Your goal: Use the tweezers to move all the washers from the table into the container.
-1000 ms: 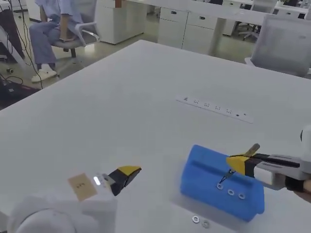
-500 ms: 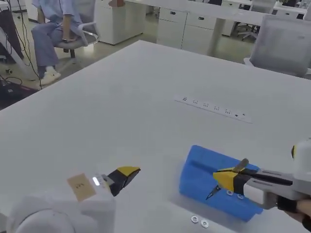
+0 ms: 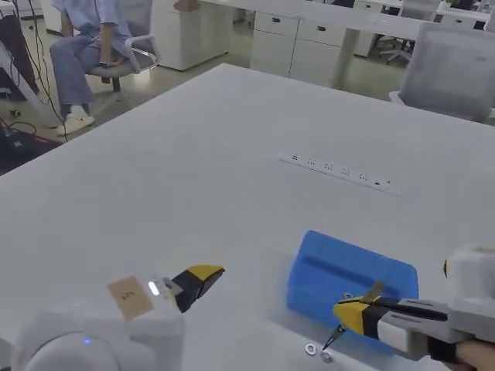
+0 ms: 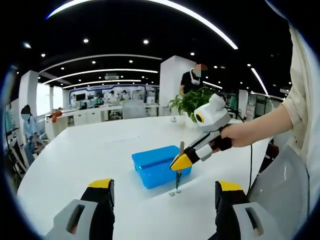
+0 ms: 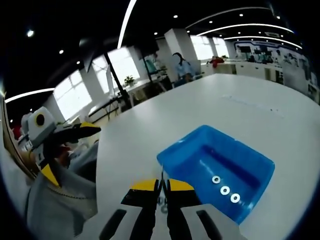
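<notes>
The right tongs (image 3: 346,317) are clenched on the tweezers (image 3: 334,338), which poke down out of the yellow tips at the near side of the blue container (image 3: 309,278). The tweezer tip sits right by the two loose washers (image 3: 311,349) lying on the white table (image 3: 193,154), just beside the container's wall. Can't tell if the tip is actually touching one of them.

In the right gripper view, the container has three washers (image 5: 225,190) on its floor, in a slanted row and close to each other.

The left tongs (image 4: 165,184) are spread wide with nothing between them. In the head view they sit low over the table off to the left, well apart from the container. A small tan tag (image 3: 131,297) shows just beside them, but it's hard to say whether it's on the table or on the gripper itself.

Further back, a white power strip (image 3: 340,171) lies flat on the table. Way in the background a person (image 3: 81,39) is sitting on an office chair (image 3: 128,62).
</notes>
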Available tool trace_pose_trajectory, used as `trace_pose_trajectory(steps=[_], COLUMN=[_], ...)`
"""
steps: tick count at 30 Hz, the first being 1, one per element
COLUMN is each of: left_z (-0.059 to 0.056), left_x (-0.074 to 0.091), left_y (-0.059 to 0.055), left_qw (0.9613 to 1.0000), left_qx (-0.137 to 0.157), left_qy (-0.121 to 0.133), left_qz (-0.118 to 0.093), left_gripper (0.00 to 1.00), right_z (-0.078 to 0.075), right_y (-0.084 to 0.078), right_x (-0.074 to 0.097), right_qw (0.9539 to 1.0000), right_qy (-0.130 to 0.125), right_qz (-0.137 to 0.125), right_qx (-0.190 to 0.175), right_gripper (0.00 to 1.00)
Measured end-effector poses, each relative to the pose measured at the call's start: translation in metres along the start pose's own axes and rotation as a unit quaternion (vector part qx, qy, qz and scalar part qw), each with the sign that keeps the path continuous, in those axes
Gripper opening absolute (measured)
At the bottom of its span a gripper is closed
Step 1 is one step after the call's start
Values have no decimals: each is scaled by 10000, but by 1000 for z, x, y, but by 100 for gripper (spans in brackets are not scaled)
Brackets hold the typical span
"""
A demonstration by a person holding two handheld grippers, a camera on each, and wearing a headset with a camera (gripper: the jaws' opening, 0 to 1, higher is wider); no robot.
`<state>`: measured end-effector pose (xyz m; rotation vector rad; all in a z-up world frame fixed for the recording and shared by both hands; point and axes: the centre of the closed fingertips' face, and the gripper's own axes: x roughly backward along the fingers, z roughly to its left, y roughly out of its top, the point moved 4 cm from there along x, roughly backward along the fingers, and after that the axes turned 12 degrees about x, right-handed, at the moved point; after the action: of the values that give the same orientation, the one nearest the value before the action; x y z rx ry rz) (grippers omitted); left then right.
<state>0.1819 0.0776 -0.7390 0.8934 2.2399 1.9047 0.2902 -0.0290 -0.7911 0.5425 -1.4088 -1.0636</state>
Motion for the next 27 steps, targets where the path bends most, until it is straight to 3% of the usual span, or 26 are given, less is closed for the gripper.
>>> trace_pose_trajectory(steps=[11,17,22,25,27], left_z=[0,0,0,0,0], left_x=[0,0,0,0,0], left_y=[0,-1,-1,-1,-1], left_qw=[10000,10000,10000,10000,10000], left_qx=[-3,-4,-12,-8,-12], left_qy=[-12,-3,-8,-10,-2], left_qz=[28,32,38,34,38], left_gripper=[84,84,84,84,84], right_z=[2,10,21,23,25], right_y=[-7,-7,-8,-9,-9], right_x=[-3,-4,-5,-6,-6], right_qw=[9996,9970,9888,9810,9823], right_qy=[92,159,323,230,237], right_qz=[203,322,473,504,496], right_qx=[193,689,1382,1859,1789], right_gripper=[3,3,3,2,2])
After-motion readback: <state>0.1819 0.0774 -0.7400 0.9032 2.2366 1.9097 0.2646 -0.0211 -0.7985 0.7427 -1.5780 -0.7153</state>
